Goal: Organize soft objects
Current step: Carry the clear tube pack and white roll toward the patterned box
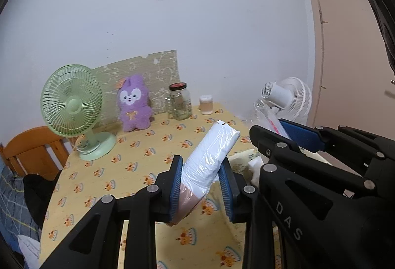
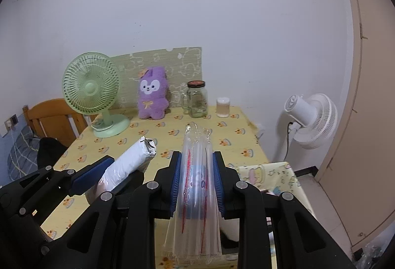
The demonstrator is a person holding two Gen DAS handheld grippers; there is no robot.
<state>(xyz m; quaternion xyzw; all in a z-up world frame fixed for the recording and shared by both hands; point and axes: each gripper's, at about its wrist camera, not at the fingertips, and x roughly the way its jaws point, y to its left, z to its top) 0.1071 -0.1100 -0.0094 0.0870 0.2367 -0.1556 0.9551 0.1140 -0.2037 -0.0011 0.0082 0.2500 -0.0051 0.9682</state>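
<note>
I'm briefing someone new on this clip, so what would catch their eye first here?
Up front, the left claw is shut on a white plastic-wrapped roll, and the right claw on a clear stack of plastic cups. Behind, a purple plush bunny stands against the wall beside a green desk fan.

Left hand-held gripper (image 1: 201,185) clamps a white plastic-wrapped roll (image 1: 209,157) above the table (image 1: 138,155).

I'm seeing the desk fan (image 2: 91,93) sitting at the table's (image 2: 153,143) back left, plush toy (image 2: 153,94), jar (image 2: 197,99) and small container (image 2: 223,107) lining up rightward.
</note>
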